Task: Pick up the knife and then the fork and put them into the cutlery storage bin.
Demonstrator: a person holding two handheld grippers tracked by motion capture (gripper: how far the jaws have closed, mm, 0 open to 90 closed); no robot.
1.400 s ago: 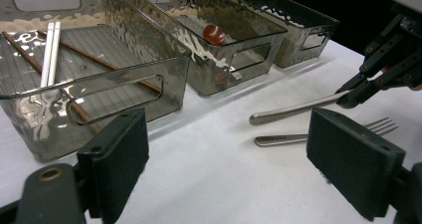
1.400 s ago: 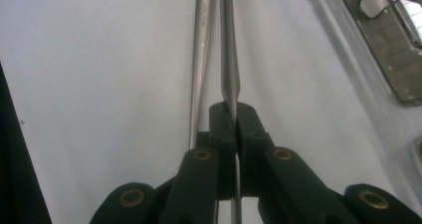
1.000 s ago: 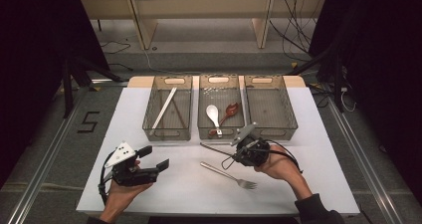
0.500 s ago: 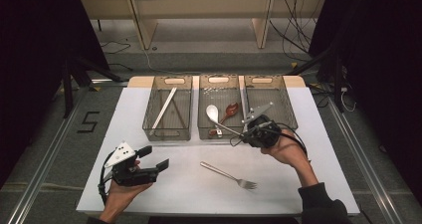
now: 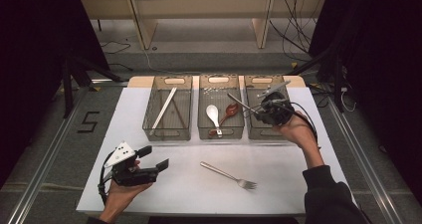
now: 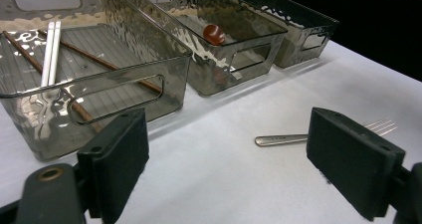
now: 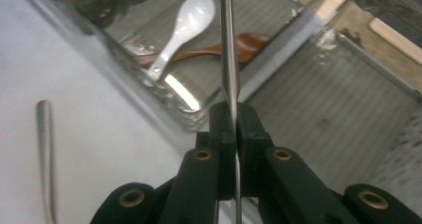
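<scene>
The right gripper (image 5: 261, 106), pinching a metal utensil (image 7: 228, 59), is carrying it over the right bin (image 5: 251, 129), at two o'clock from the fork (image 5: 228, 174); next it needs lowering inside.

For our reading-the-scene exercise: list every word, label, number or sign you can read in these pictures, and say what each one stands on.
"5": a black figure marked on the grey floor left of the white table, in the high view.
No other readable text: the three clear bins, the fork and both grippers carry no legible word or label.
</scene>
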